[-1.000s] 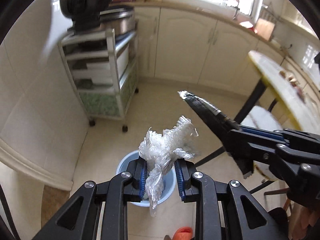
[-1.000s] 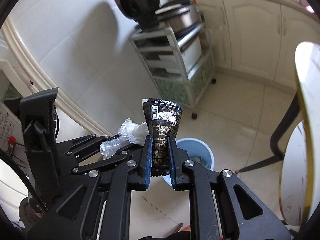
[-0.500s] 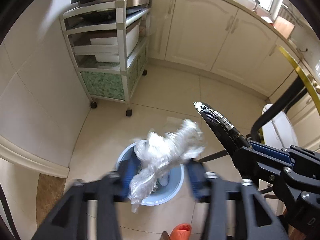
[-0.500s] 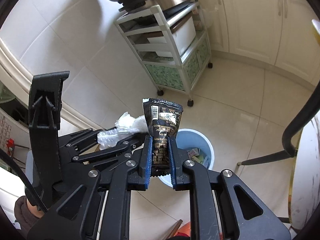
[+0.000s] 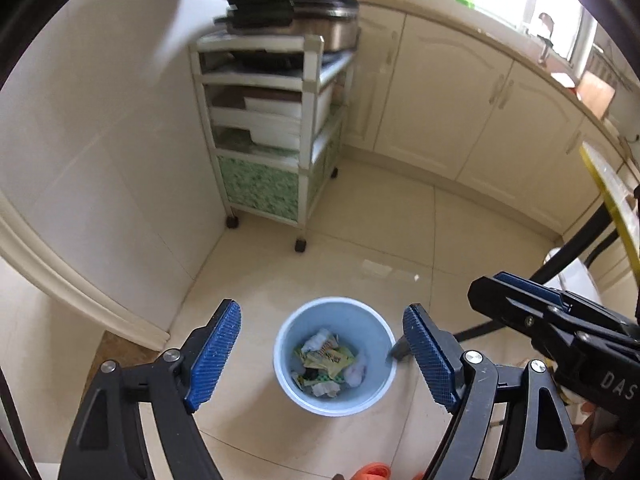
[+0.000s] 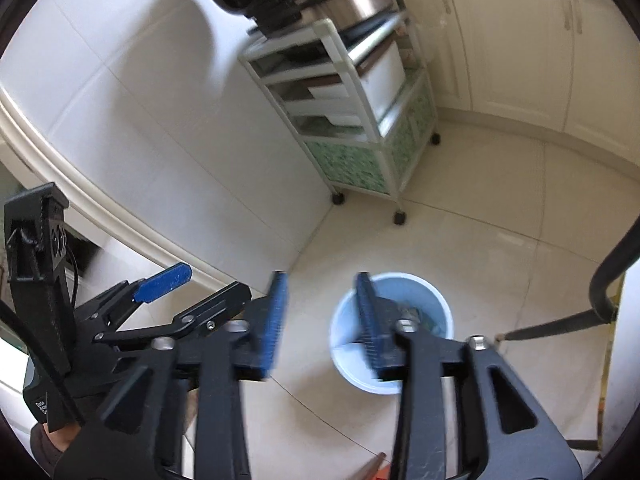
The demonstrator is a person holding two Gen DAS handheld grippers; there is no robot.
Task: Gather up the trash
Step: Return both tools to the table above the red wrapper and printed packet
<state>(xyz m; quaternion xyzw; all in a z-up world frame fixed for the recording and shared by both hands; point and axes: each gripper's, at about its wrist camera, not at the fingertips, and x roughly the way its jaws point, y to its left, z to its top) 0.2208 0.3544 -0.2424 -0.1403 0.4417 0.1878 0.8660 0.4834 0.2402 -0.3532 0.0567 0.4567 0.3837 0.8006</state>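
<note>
So both my grippers have just been opening, nothing between the pads: left gripper (image 5: 320,354) wide apart, right gripper (image 6: 322,320) apart too, a bit blurry. Trash (image 5: 328,362) is a crumpled mix of white, yellow and green wrappers at the bottom of the blue bin (image 5: 288,344) on the floor.

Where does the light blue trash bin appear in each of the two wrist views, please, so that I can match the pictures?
Left wrist view: the light blue trash bin stands on the floor at lower centre, between the open blue pads, trash visible inside.
Right wrist view: the bin is right of centre, low, partly behind the right-hand pad.
Shared landmark: the white wheeled shelf cart against the tiled wall, beyond the bin.
</note>
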